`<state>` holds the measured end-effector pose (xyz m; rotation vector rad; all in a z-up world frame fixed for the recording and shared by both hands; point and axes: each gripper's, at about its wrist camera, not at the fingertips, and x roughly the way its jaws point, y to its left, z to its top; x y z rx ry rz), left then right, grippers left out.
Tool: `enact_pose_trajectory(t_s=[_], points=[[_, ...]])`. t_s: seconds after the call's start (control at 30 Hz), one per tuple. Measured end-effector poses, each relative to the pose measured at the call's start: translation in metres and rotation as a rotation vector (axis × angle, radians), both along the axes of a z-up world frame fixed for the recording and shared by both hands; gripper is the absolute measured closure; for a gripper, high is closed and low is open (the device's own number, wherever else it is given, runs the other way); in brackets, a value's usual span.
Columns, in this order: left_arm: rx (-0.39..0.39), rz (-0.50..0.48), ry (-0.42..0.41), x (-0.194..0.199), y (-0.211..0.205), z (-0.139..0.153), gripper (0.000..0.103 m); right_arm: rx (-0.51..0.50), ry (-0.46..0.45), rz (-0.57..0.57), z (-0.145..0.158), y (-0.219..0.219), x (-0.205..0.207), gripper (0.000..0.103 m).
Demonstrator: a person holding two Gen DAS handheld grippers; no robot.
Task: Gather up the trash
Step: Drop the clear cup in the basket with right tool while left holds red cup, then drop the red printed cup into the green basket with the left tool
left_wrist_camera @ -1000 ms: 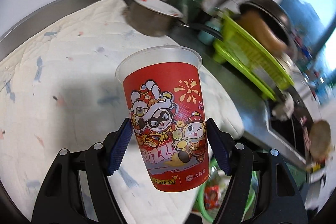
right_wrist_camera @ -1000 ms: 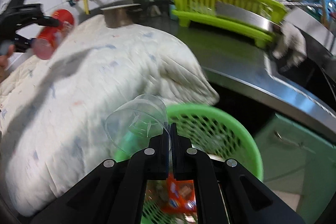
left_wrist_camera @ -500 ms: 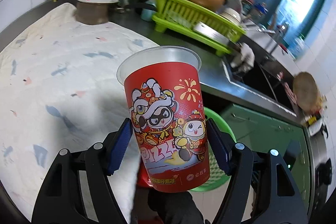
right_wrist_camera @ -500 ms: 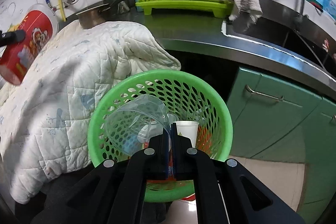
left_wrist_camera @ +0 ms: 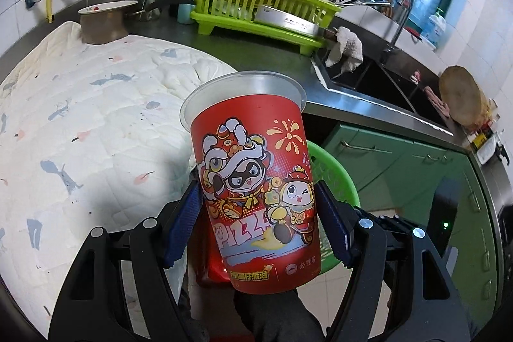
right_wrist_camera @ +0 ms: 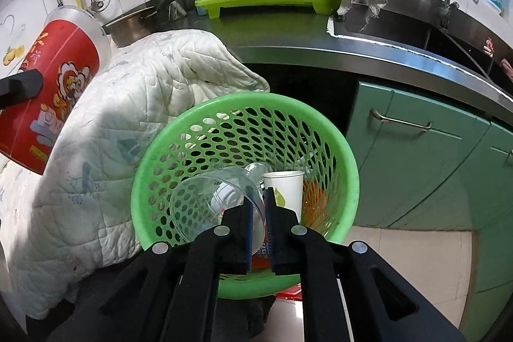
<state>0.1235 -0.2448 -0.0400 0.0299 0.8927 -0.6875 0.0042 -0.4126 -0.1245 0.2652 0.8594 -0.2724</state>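
2 cups held over and beside the green basket.

The left gripper [left_wrist_camera: 259, 210] has its jaws wide apart with the red cup [left_wrist_camera: 253, 178] squeezed upright between the 2 blue pads [left_wrist_camera: 184, 223]. The green basket [left_wrist_camera: 336, 178] sits just behind and below those jaws. The right gripper [right_wrist_camera: 258, 220] has its jaws nearly closed, pinching the rim of a clear cup [right_wrist_camera: 211, 201]. That cup lies tipped to the left of the jaws, inside the green basket [right_wrist_camera: 349, 181], and a white paper cup [right_wrist_camera: 285, 188] stands just ahead of them.
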Motion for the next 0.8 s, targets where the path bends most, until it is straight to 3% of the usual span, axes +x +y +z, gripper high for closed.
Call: enact_pose_trajectory(t_s=[0.43,0.8], points=[[0.006,-0.010,0.020,-0.0001,-0.0067,-0.0067,0.033,0.009,0.006,-0.026,-0.0039,-0.0082,0.0018,0.089],[0.010,-0.018,0.026,-0.0020,-0.0091,-0.0105,0.033,0.007,-0.009,-0.033,-0.0002,-0.0055,0.0001,0.063]])
